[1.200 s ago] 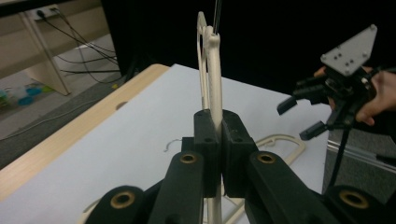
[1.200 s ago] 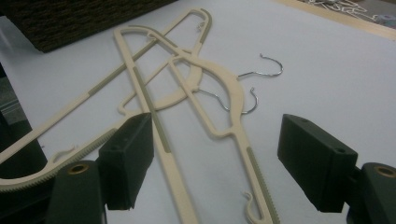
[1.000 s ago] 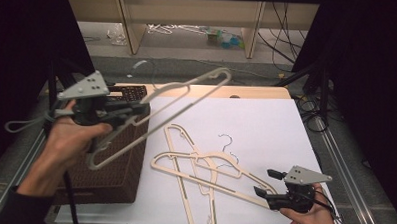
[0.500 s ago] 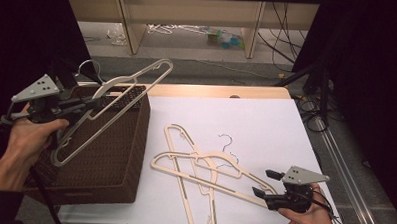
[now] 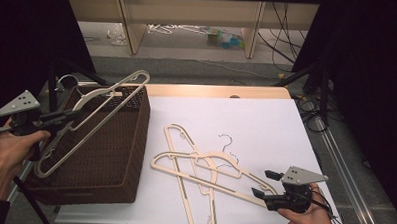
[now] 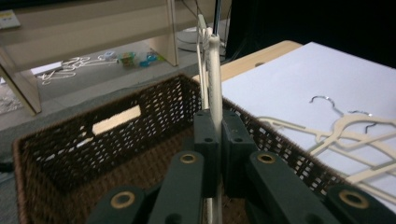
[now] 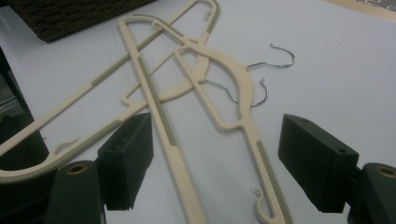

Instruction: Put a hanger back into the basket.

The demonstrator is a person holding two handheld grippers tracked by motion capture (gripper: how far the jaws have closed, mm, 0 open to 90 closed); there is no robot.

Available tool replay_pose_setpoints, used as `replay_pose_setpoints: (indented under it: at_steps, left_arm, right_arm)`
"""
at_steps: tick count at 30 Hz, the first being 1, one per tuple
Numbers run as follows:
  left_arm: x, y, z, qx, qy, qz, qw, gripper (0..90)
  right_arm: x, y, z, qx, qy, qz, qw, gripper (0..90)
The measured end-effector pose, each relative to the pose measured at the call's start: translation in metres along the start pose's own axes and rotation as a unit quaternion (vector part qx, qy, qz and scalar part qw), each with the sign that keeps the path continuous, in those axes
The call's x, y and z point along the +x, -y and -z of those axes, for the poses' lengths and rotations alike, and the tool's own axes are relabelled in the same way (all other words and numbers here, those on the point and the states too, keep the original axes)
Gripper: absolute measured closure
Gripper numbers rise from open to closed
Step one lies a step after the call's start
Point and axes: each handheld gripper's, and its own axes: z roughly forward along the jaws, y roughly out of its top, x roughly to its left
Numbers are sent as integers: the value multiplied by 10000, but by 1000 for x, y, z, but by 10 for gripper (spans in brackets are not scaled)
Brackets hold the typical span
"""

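A cream plastic hanger (image 5: 112,95) hangs tilted over the open brown wicker basket (image 5: 135,145), with my left gripper (image 5: 69,116) shut on one of its bars. In the left gripper view the jaws (image 6: 215,122) pinch the hanger (image 6: 214,70) edge-on above the basket's inside (image 6: 116,140). Several more cream hangers (image 5: 199,162) with metal hooks lie crossed on the white sheet. My right gripper (image 5: 262,183) rests open at the near right end of that pile. In the right gripper view a hanger arm (image 7: 243,116) runs between the jaws (image 7: 224,163).
The basket stands at the table's left side on the white sheet (image 5: 256,119). A wooden table edge (image 5: 212,91) shows at the back. Beyond it are a shelf unit (image 5: 190,11) and loose items on the floor. Dark stands and cables flank the table.
My left gripper has carried its hanger leftwards and down, from above the basket's right side to over its middle and left. The right gripper has stayed put, open.
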Motion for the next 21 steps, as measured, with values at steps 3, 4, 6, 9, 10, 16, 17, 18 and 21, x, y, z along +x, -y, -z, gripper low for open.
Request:
replay_pose_setpoints:
  at_steps: [3, 4, 6, 9, 10, 16, 17, 18, 21]
  left_arm:
    - [3, 8, 0, -9, 3, 27, 10000, 864]
    - [5, 11, 0, -2, 11, 39, 10000, 864]
    - [7, 17, 0, 79, -12, 72, 9999, 864]
    - [9, 23, 1, 142, -29, 87, 9999, 863]
    - [9, 25, 1, 152, -30, 102, 9998, 864]
    - [14, 34, -6, 459, 5, 226, 9987, 863]
    - [14, 36, -8, 526, 24, 225, 9984, 863]
    - [16, 38, -11, 564, 50, 209, 9982, 863]
    - [22, 43, -19, 658, 135, 79, 9977, 863]
  right_arm:
    - [0, 0, -1, 17, -3, 8, 10000, 275]
    - [1, 1, -1, 29, -12, 12, 10000, 275]
    - [1, 1, -1, 24, -18, 25, 10000, 275]
    - [1, 1, -1, 31, -39, 51, 10000, 275]
    - [1, 1, -1, 32, -40, 42, 10000, 275]
    - [0, 1, -2, 35, -32, 36, 10000, 275]
    - [0, 1, -2, 52, -57, 47, 10000, 275]
    - [1, 1, -2, 54, -58, 47, 10000, 275]
    - [1, 2, -3, 66, -49, 22, 10000, 275]
